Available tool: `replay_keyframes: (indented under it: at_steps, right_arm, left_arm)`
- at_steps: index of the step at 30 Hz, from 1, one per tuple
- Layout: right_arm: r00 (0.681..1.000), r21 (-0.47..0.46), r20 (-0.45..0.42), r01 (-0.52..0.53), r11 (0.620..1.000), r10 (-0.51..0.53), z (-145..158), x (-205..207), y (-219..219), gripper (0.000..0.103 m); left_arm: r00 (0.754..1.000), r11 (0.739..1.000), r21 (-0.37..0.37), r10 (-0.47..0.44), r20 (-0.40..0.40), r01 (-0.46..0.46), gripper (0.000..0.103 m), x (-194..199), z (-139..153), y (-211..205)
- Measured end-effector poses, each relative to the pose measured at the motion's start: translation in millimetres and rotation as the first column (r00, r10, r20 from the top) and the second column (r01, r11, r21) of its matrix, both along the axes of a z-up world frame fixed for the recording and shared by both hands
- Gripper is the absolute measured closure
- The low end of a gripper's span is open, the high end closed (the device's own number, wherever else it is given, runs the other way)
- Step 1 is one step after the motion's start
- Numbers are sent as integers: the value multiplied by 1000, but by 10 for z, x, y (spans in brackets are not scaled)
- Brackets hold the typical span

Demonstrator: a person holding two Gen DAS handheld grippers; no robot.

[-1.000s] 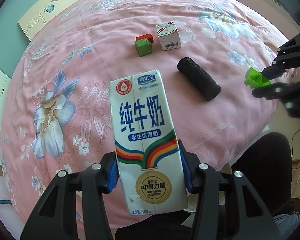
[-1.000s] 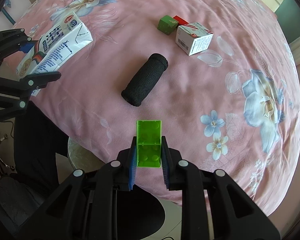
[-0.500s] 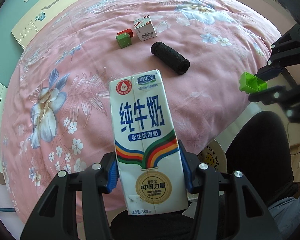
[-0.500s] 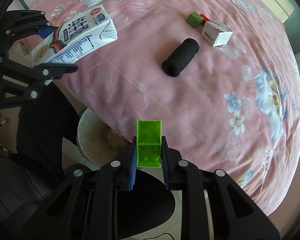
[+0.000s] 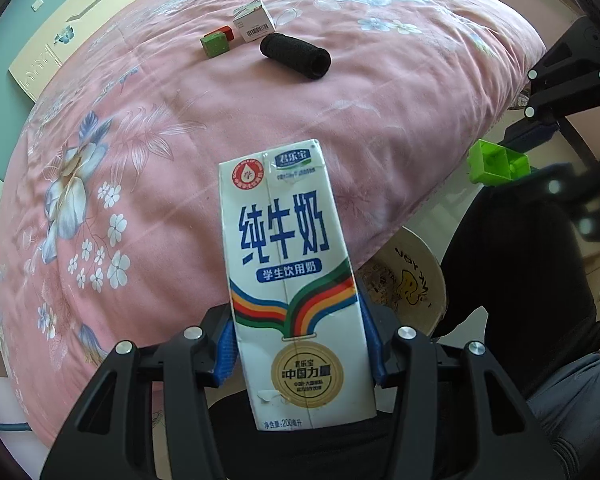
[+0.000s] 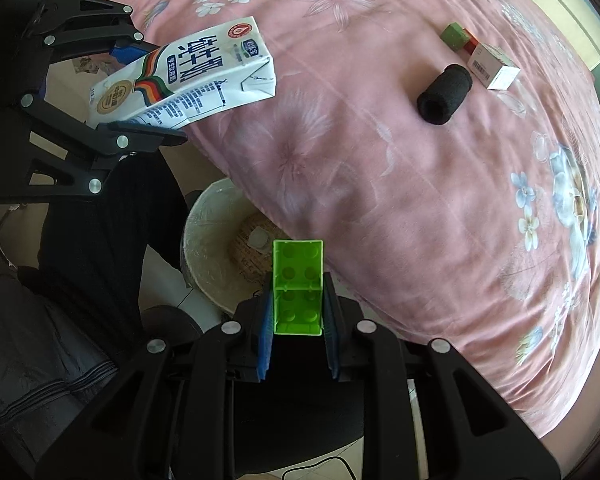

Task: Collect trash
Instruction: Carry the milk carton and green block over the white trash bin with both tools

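Fingers (image 5: 224,356) of left gripper (image 5: 300,356) clamp milk carton (image 5: 292,280); right gripper (image 6: 298,316) pinches green brick (image 6: 298,288), both off bed (image 5: 140,140) edge. Bin (image 6: 208,240) at 12 o'clock beyond brick, probably directly under. Step: carry to bin. Next: lower, release.

Bright daylight filled both views and lit the pink floral bedspread (image 5: 172,152) evenly, washing its far part pale. The black foam roller (image 5: 295,56) cast a short soft shadow on the cloth beside it. The milk carton (image 5: 292,280) showed a mild sheen but its print stayed sharp. Strong fisheye bending curved the bed's edges, and dark vignetting closed the corners of each frame. In the left wrist view the right claw (image 5: 540,160) at the right edge looked smeared and soft. The bin (image 6: 216,248) under the bed's edge lay in shade.
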State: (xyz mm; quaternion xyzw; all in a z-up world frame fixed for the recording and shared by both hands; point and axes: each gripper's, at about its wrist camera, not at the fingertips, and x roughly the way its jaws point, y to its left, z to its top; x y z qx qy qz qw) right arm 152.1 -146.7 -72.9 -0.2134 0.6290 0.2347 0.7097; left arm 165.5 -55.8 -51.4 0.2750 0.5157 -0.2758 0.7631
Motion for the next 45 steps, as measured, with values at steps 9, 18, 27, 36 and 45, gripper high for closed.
replay_keyframes:
  at_steps: [9, 18, 27, 36, 45]
  right_arm:
    - [999, 5, -40, -33, 999, 34, -299, -206, 163, 80]
    - [993, 22, -107, -54, 998, 56, -716, -265, 305, 80]
    - [988, 35, -150, -34, 999, 39, -1053, -270, 320, 80]
    - [979, 42, -201, -5, 999, 14, -1382, -208, 283, 80]
    - [969, 55, -248, 13, 998, 1, -1614, -132, 244, 80]
  left_arm:
    - [999, 1000, 10, -20, -47, 21, 50, -229, -285, 38]
    - [991, 999, 30, -26, -132, 31, 50, -390, -740, 45]
    - [980, 1000, 23, -13, -197, 17, 50, -411, -1099, 28]
    - [965, 1000, 15, 9, -263, -6, 50, -366, -1389, 19]
    - [948, 999, 28, 25, -319, -17, 50, -258, -1610, 62]
